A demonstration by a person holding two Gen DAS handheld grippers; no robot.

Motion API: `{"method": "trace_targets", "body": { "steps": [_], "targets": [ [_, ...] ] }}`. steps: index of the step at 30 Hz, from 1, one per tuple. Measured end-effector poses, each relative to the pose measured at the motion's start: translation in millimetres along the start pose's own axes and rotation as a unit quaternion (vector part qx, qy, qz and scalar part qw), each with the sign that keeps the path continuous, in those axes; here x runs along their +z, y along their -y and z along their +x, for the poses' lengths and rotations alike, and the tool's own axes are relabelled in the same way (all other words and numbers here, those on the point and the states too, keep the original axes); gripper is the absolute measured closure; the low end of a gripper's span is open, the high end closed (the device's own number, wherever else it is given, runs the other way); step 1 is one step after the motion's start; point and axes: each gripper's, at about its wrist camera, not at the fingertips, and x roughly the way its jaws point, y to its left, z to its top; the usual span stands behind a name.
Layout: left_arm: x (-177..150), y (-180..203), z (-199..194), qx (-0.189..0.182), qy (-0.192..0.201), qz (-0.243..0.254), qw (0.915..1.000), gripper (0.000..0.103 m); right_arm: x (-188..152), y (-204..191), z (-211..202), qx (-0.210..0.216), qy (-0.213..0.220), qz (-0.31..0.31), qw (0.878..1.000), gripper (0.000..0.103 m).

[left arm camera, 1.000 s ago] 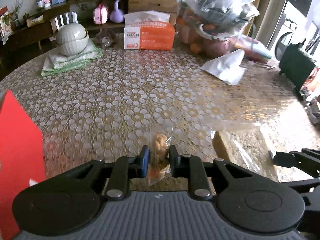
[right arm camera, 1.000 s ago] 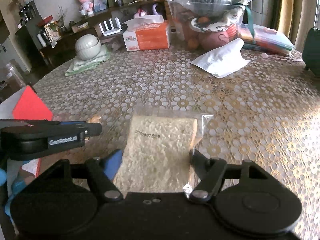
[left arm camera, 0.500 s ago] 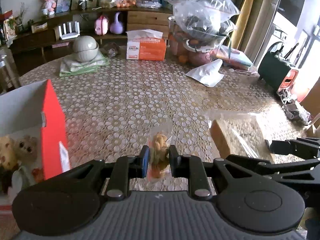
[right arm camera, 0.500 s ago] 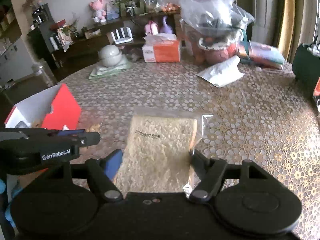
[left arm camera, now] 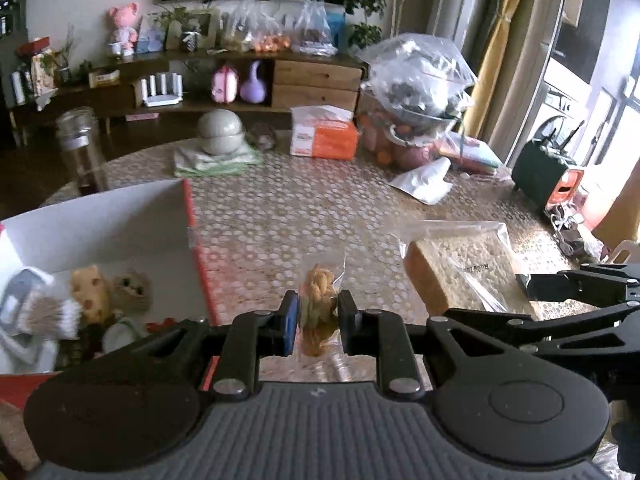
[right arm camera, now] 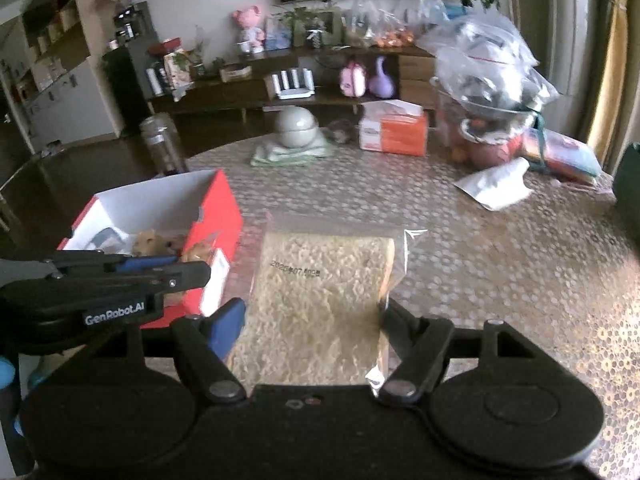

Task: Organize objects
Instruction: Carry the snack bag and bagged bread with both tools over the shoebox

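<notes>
A small clear snack bag (left arm camera: 319, 304) is pinched in the left tool (left arm camera: 318, 318), tilted downward above the tabletop (left arm camera: 280, 216). At its 3 o'clock, the right tool (right arm camera: 312, 320) clamps a bagged bread slice (right arm camera: 320, 300). At 9 o'clock, an open red box (left arm camera: 192, 240) holds plush toys (left arm camera: 92, 292) and packets.

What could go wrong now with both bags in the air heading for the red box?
The left gripper pinches only the lower end of the snack bag, so it could slip out short of the red box. The bread bag is wide, and the box already holds toys, so it may not lie flat or could get squashed. The two grippers sit close together and could collide at the box.
</notes>
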Motion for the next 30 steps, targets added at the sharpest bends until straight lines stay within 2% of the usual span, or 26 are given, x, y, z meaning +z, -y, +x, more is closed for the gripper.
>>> {"method": "trace_targets", "body": {
  "steps": [16,30],
  "targets": [
    [-13,-103,-56,0.072,0.021,-0.035,0.9966,0.083,26,-80,33,0.033,-0.004,-0.064,0.997,0.030],
    [-11,-170,-43,0.124,0.006,-0.053,0.9909,0.083,49,-131,90,0.042,-0.014,-0.107,0.993,0.030]
  ]
}}
